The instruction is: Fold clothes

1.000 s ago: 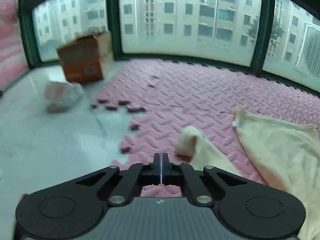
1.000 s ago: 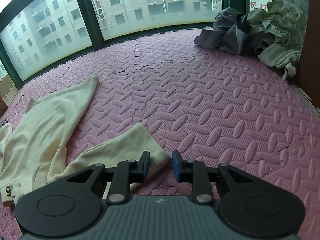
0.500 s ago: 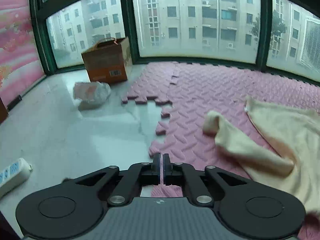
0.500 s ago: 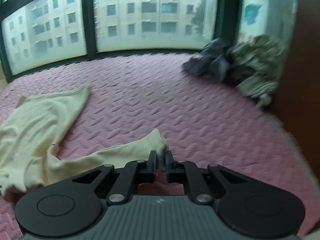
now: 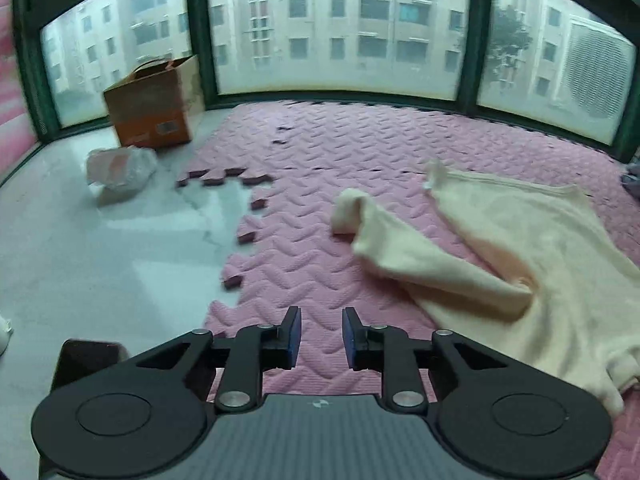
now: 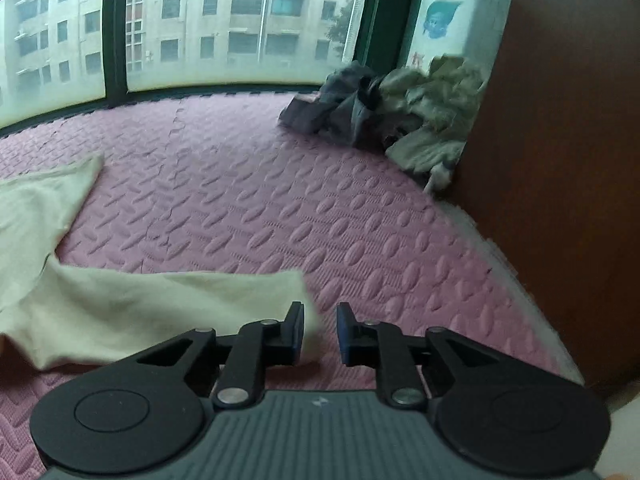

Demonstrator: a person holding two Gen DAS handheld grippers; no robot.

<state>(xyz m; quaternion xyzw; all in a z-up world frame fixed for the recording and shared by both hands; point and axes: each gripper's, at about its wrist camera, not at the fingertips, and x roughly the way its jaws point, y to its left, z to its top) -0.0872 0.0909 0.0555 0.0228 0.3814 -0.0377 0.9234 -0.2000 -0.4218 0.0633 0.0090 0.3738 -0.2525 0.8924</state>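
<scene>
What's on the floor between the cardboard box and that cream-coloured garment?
Mostly bare pink foam mat, its jagged edge meeting grey floor; left wrist view shows it.

Nothing you can actually read here. Your left view shows a label patch on the orange cardboard box point(image 5: 152, 108), but it's too blurred to make out a single letter. On your right view, there's a blue cartoon sticker point(image 6: 440, 20) on the window pane, with a reddish mark point(image 6: 418, 58) just below it that might be a character, though it's unreadable. No brand, no number anywhere else.
</scene>
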